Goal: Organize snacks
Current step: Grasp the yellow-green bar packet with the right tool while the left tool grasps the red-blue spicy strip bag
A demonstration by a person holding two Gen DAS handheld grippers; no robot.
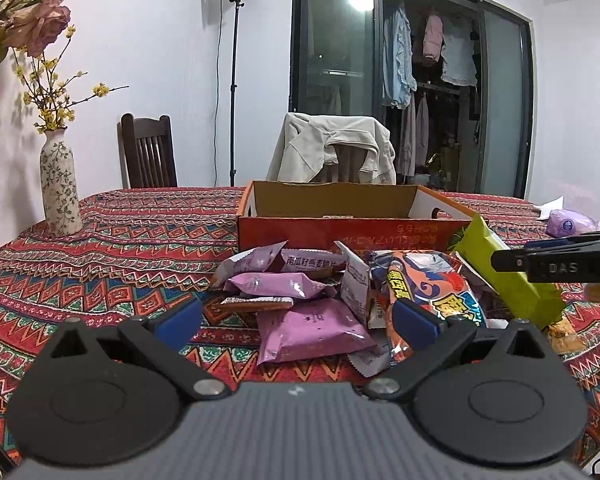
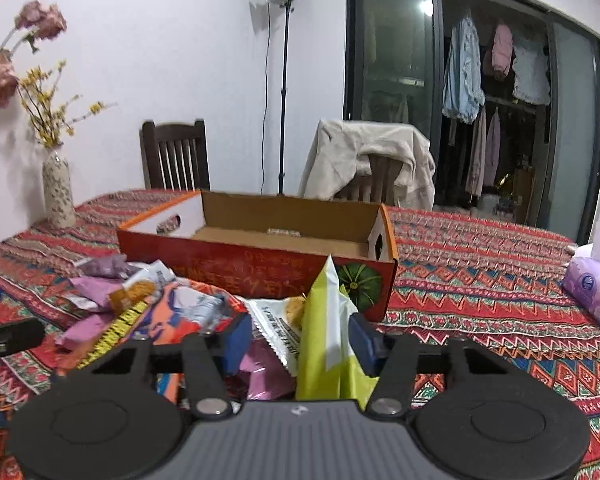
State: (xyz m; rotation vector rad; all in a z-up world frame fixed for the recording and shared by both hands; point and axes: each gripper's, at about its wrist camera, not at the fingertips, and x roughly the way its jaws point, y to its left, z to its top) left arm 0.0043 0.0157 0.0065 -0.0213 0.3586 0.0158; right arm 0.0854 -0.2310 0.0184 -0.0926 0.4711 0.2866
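Right gripper (image 2: 298, 338) has the green packet (image 2: 320, 332) between half-closed jaws, one pad clear; it could slip short of the box (image 2: 260, 268).

On the table (image 1: 120, 232), a cardboard box (image 1: 340, 232) sits at frame centre in the left wrist view, the snack packets (image 1: 312, 328) heaped directly before it, a vase (image 1: 60, 188) at far left, a tissue pack (image 1: 572, 222) at far right, and two chairs (image 1: 150, 152) behind.

Snack packets (image 1: 312, 312) heaped before open box (image 1: 340, 230)
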